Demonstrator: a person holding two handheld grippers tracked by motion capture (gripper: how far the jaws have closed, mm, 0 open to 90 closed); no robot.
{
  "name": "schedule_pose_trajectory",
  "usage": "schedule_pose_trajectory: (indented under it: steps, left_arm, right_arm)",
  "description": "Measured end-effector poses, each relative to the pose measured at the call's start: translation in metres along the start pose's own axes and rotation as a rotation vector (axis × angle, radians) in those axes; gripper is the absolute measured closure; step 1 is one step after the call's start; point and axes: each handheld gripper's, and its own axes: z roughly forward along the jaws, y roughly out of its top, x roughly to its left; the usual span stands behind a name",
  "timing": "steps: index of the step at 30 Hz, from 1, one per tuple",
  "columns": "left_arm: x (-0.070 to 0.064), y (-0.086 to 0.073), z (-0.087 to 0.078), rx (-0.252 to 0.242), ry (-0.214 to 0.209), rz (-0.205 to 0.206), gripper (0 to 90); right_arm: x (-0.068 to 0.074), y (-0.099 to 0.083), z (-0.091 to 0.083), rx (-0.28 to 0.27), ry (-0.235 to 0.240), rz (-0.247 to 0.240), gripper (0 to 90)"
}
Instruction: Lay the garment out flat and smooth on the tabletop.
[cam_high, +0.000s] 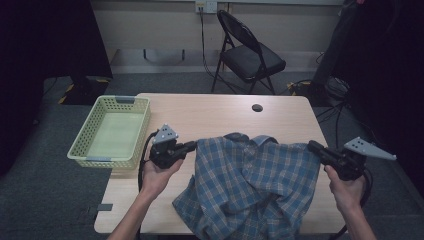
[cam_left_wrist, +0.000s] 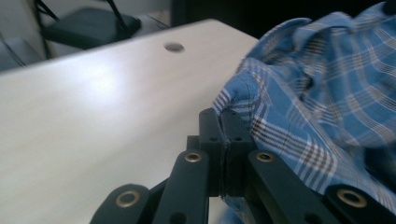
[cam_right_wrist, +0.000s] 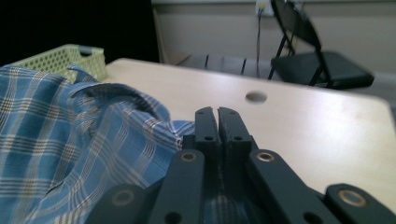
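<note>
Blue plaid cotton, a shirt (cam_high: 250, 185), sprawls across the lower centre of the high view on a pale wooden table (cam_high: 215, 112), pinched at its two upper corners so the cloth can, by the look of it, be pulled taut for spreading or folding. The left gripper (cam_high: 189, 146), jaws clenched on the fabric edge, sits left of centre; the right gripper (cam_high: 314, 147) clamps the opposite shoulder at right. A green mesh basket (cam_high: 85, 135) stands at the table's left edge, perhaps to receive the shirt.
</note>
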Motion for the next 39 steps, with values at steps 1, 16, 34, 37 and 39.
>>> schedule_pose_trajectory:
  steps: [1, 16, 34, 37, 39]
  left_arm:
    - [0.001, 0.006, 0.0, -0.014, 0.009, 0.004, 89.0]
    - [0.034, 0.112, 0.019, -0.13, 0.121, -0.005, 89.0]
    - [0.091, 0.159, 0.095, -0.159, 0.192, -0.047, 62.2]
    - [0.091, 0.141, 0.102, -0.127, 0.143, -0.046, 56.1]
    - [0.09, 0.134, 0.104, -0.117, 0.126, -0.042, 52.4]
  right_arm:
    - [-0.001, 0.006, 0.001, -0.011, -0.006, -0.008, 87.7]
    - [-0.013, 0.107, 0.047, -0.077, -0.121, -0.095, 87.7]
    - [-0.069, 0.177, 0.148, -0.037, -0.337, -0.019, 56.9]
    - [-0.073, 0.147, 0.158, 0.055, -0.298, -0.045, 54.0]
    - [-0.073, 0.14, 0.158, 0.063, -0.286, -0.037, 52.7]
